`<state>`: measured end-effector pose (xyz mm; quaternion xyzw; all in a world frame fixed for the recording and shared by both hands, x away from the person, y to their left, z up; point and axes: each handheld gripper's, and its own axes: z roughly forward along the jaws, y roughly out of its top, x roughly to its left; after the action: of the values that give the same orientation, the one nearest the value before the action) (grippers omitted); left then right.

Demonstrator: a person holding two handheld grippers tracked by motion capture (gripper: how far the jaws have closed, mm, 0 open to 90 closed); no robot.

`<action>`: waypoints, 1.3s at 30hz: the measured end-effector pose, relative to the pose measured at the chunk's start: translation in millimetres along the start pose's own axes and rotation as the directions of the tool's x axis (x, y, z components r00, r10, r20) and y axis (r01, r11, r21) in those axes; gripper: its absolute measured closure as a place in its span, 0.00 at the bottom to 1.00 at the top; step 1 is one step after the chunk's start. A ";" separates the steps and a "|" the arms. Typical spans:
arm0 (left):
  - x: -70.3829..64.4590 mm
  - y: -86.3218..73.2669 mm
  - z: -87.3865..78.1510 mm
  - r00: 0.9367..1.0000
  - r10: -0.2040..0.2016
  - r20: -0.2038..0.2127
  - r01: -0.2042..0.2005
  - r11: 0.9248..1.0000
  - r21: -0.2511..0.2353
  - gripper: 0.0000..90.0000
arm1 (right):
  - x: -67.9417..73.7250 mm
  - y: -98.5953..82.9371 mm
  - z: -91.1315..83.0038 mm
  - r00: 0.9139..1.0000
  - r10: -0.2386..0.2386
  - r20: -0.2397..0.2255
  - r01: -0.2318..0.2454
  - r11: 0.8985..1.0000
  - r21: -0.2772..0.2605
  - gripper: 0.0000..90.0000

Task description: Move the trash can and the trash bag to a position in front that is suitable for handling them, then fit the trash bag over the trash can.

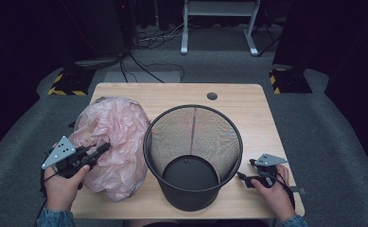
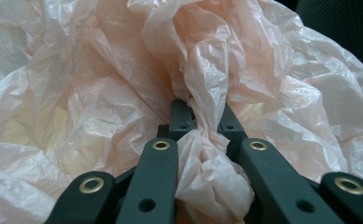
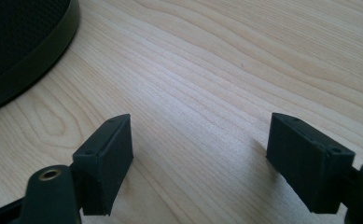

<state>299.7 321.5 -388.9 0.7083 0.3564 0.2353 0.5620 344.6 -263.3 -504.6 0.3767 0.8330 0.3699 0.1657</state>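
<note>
Left of the black mesh wastebasket (image 1: pixel 193 156) on the table (image 1: pixel 248 101), the left tongs (image 1: pixel 95 152) pinch a gathered fold of the light, soft, slippery pink plastic bag (image 1: pixel 113 142); right tongs (image 1: pixel 244 178) gape wide

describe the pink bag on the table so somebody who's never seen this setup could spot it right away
On the light wooden table, look left of the black mesh wastebasket standing at its middle. The pink plastic bag lies crumpled there in a loose heap against the basket's side, with the left gripper pinching a fold of it. It is the one soft, pale, translucent thing among hard dark ones.
</note>
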 end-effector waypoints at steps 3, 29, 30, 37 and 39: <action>0.3 6.1 -1.7 1.000 -0.002 0.015 0.002 1.000 -0.010 0.90 | 0.0 0.0 0.0 1.000 0.000 0.000 0.000 1.000 0.000 0.25; 1.0 70.1 -38.4 0.989 0.037 0.141 -0.031 0.999 -0.044 0.91 | 0.0 0.0 0.0 1.000 0.000 0.000 0.000 1.000 0.000 0.25; -0.2 72.1 -39.2 0.988 0.039 0.147 -0.033 0.998 -0.046 0.91 | 0.0 0.0 0.0 1.000 0.000 0.000 0.000 1.000 0.000 0.25; -14.5 84.4 -45.6 0.979 0.053 0.196 -0.039 0.997 -0.073 0.91 | 0.1 0.0 0.0 1.000 0.000 0.000 0.000 1.000 0.000 0.25; -18.3 89.1 -47.7 0.977 0.069 0.201 -0.054 0.995 -0.081 0.91 | 0.0 0.0 0.0 1.000 0.000 0.000 0.000 1.000 0.000 0.25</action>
<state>274.4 327.2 -289.5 0.7178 0.2658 0.1920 0.6142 344.5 -263.3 -504.6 0.3766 0.8330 0.3698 0.1658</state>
